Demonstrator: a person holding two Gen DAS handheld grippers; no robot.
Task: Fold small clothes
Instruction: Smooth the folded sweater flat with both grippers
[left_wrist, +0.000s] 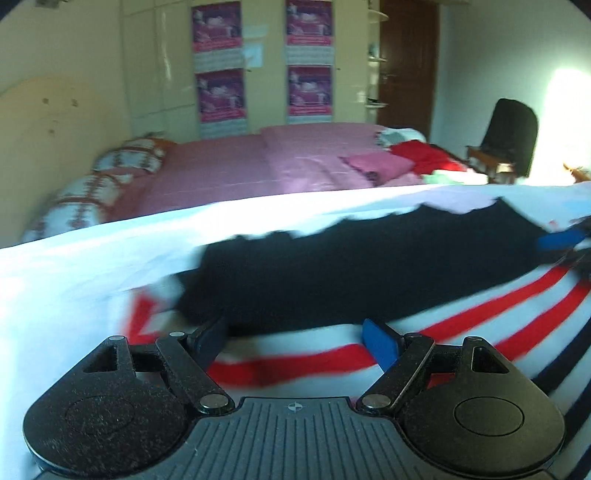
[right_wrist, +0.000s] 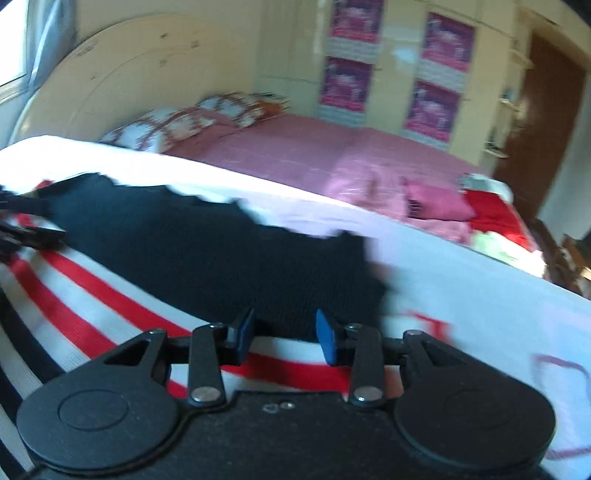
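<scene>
Your left gripper (left_wrist: 299, 341) has its fingers (left_wrist: 380, 341) spread wide with nothing between them, poised just at the near edge of the black garment (left_wrist: 369, 258). Your right gripper (right_wrist: 284, 338) is also open, though less so, and also empty, its blue fingers (right_wrist: 327, 339) right at that same near hem. The one black garment lies in a long band across the red-and-white striped cloth (left_wrist: 480, 314) that covers the near part of the white sheet (left_wrist: 92, 258), its far edge ragged against the white. The step in hand looks like taking the near hem at two places to fold it over, so slide each lower finger under the black layer only, keeping the striped cloth out of the bite, and close both hands before you lift. Lift evenly so the fold line runs straight, and carry the hem toward the far edge of the sheet. Both views are blurred, so whether the fingers touch the fabric cannot be told. Beyond lies one pink bed (right_wrist: 295, 155) with two patterned pillows (right_wrist: 166, 125), a small heap of pink and red clothes (left_wrist: 406, 162) at its far corner, four posters (left_wrist: 218, 26) on the wardrobe, one dark chair (left_wrist: 511, 133) and one brown door (right_wrist: 535, 110).
</scene>
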